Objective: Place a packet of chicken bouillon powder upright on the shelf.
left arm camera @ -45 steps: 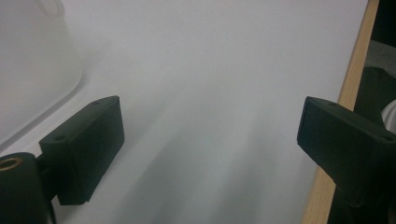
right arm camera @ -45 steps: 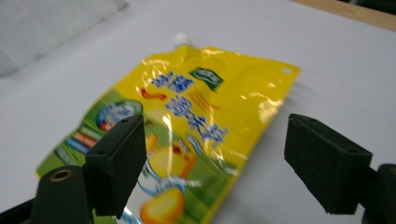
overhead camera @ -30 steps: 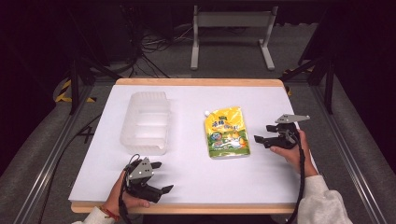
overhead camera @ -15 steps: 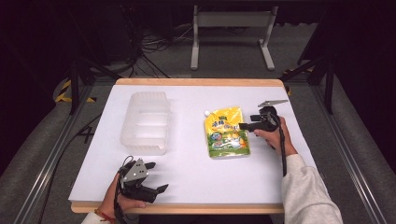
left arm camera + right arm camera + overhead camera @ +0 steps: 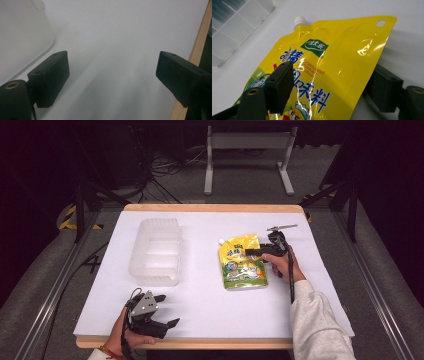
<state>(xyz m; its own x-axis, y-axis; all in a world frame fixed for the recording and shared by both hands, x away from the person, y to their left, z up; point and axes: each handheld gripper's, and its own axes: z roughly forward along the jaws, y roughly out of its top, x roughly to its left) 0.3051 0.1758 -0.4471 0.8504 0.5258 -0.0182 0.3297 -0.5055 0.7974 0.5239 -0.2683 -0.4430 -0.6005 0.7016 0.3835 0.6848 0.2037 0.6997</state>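
Since the earlier frame my right gripper point(image 5: 254, 251) has travelled from the right margin of the table point(image 5: 200, 225) leftward onto the yellow pouch point(image 5: 242, 262), centre-right of the high view; my left gripper point(image 5: 165, 310) remains at the lower left near the front edge. Right gripper view: the pouch point(image 5: 337, 62) lies flat, white cap point(image 5: 300, 21) toward the upper left, its right edge passing between the jaws, one above the printed face and one beside and below the edge; the jaws have just been closing, yet a gap is visible and the pads do not press. Left gripper view: jaws wide apart over bare white surface, holding nothing, with the clear plastic container point(image 5: 22, 35) at upper left.
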